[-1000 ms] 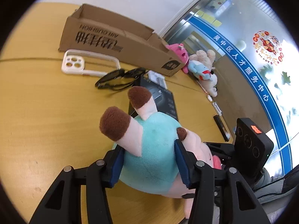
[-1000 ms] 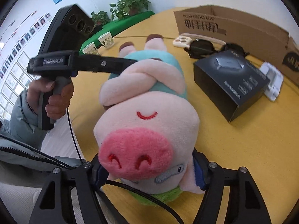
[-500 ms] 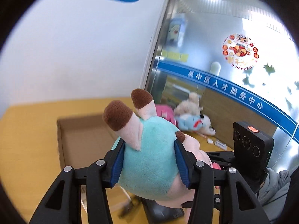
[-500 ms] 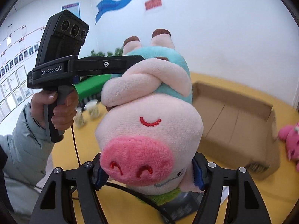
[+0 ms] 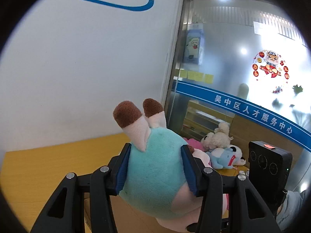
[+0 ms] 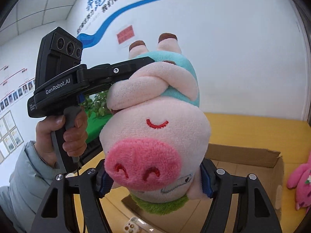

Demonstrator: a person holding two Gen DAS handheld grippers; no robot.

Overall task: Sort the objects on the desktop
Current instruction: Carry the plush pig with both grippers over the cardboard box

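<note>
A pig plush (image 5: 155, 170) with a teal body and brown-tipped feet hangs in the air, held at both ends. In the left wrist view my left gripper (image 5: 155, 167) is shut on its teal body, the blue pads pressing into both sides. In the right wrist view my right gripper (image 6: 155, 178) is shut on the pig's pink-snouted head (image 6: 147, 155). The left gripper (image 6: 108, 75) shows there too, clamped on the body, with a hand (image 6: 64, 134) on its handle. An open cardboard box (image 6: 243, 155) lies on the yellow table below and beyond the pig.
A pile of plush toys (image 5: 219, 149) lies on the table by the glass wall, and a pink plush (image 6: 299, 178) lies right of the box. A white phone case (image 6: 134, 227) sits at the bottom edge. A white wall stands behind the yellow table (image 5: 48, 165).
Both grippers have lifted the pig off the table and carried it up towards the box. The sunglasses and black box have dropped out of view; the left gripper has rolled.
</note>
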